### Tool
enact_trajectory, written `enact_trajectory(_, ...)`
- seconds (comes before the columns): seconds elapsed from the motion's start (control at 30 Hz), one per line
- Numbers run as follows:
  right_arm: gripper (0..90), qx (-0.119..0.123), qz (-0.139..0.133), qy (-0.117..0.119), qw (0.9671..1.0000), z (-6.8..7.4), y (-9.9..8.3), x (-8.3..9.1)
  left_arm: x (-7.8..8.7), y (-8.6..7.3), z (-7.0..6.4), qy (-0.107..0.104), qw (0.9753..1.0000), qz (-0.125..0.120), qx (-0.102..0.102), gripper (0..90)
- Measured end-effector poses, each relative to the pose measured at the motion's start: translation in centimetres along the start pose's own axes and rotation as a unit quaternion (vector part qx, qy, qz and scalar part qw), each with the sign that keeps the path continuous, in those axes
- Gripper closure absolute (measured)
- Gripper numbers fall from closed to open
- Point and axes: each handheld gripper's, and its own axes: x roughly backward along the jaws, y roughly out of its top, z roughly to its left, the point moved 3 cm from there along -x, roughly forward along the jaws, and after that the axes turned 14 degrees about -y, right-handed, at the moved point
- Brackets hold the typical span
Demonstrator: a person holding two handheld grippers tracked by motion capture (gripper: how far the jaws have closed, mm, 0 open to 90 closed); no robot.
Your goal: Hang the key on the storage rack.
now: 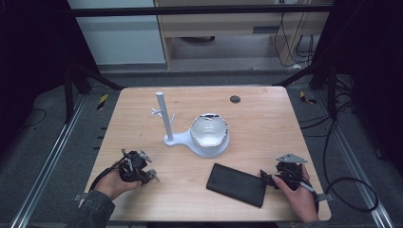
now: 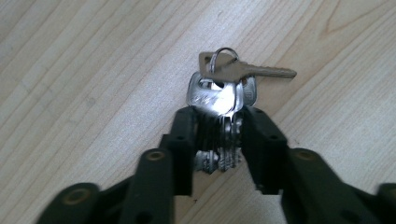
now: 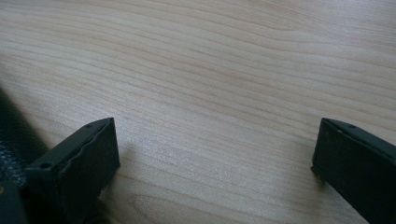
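A bunch of silver keys on a ring lies on the wooden table, and my left gripper is shut on the key blades, with one brass-toned key pointing away to the right. From above, the left gripper sits at the table's front left with the keys at its tip. My right gripper stands open over bare wood, nothing between its jaws. In the high view the right gripper rests at the front right, just beside the right end of a black flat case.
A white stand with an upright post and small pegs sits mid-table, its base carrying a white bowl-shaped piece. A dark round grommet marks the far side of the table. Cables trail off the right edge.
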Motion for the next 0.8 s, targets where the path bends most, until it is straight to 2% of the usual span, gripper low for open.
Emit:
enact_trajectory(0.1,0.7,0.000,0.000,0.000,1.0000,0.0,0.0,0.0,-0.1,0.0,-0.4,0.012,0.9999,0.006,-0.004,80.5)
enact_trajectory(0.2,0.8,0.001,0.000,-0.001,1.0000,0.0,0.0,0.0,-0.1,0.1,-0.8,0.022,0.9997,0.009,-0.005,80.7)
enact_trajectory(0.27,0.8,0.001,0.000,-0.001,1.0000,0.0,0.0,0.0,0.1,0.3,-1.0,0.011,0.9999,0.004,-0.003,80.9)
enact_trajectory(0.57,0.9,0.001,0.000,-0.001,1.0000,0.0,0.0,0.0,1.1,0.6,-1.1,0.008,1.0000,-0.002,0.001,81.0)
enact_trajectory(0.7,0.9,0.001,0.000,-0.001,1.0000,0.0,0.0,0.0,1.0,0.4,-1.3,0.002,0.9999,0.009,-0.007,81.2)
enact_trajectory(0.8,0.9,0.001,-0.001,-0.001,1.0000,0.0,0.0,0.0,0.8,0.3,-1.2,0.007,0.9997,0.020,-0.011,81.3)
